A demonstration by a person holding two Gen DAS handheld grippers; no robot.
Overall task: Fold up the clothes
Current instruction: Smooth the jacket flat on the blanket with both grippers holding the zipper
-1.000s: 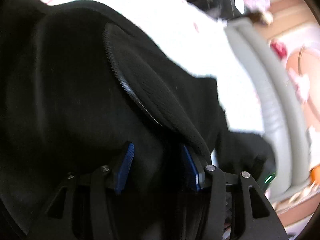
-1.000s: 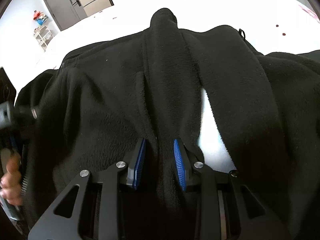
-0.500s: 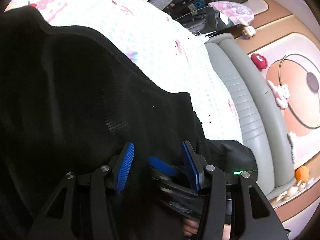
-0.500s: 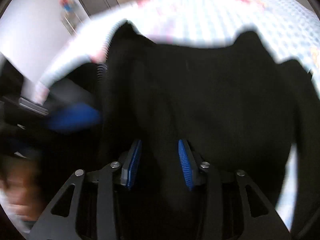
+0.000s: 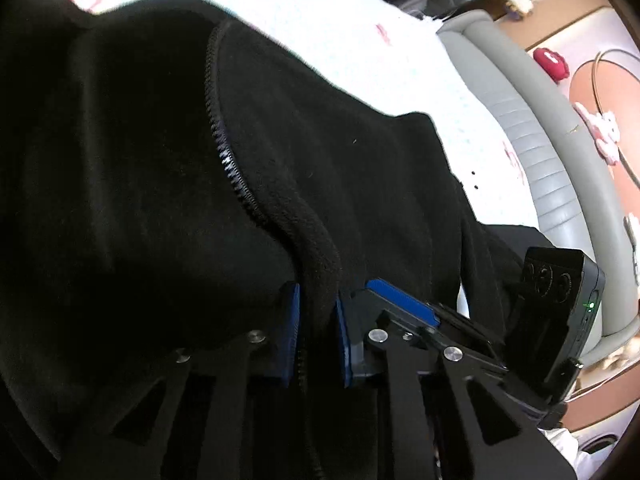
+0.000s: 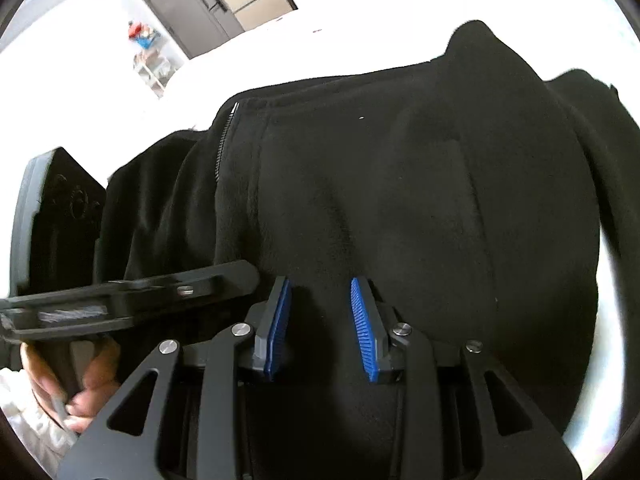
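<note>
A black fleece jacket (image 5: 160, 200) with a zipper (image 5: 224, 148) lies on the bed and fills both views. My left gripper (image 5: 317, 336) has its jaws closing, and the blue pads pinch the thick zipper-side hem between them. My right gripper (image 6: 321, 328) is also closing slightly, with a bunch of the black fleece jacket (image 6: 400, 180) between its pads. The two grippers are close together. The right gripper (image 5: 400, 304) shows just right of the left one. The left gripper (image 6: 140, 292), held by a hand (image 6: 80, 380), sits beside the right one's left finger.
The bed sheet (image 5: 360, 40) is white with pink prints. A grey padded headboard (image 5: 540, 152) curves along the right. Across the room I see a grey door (image 6: 180, 12) and a small shelf rack (image 6: 152, 64). Soft toys lie on the floor mat (image 5: 600, 136).
The left jaws have gone from wide apart to pinched on the zipper hem. The right gripper swung across with its fleece, and the two grippers now sit side by side.
</note>
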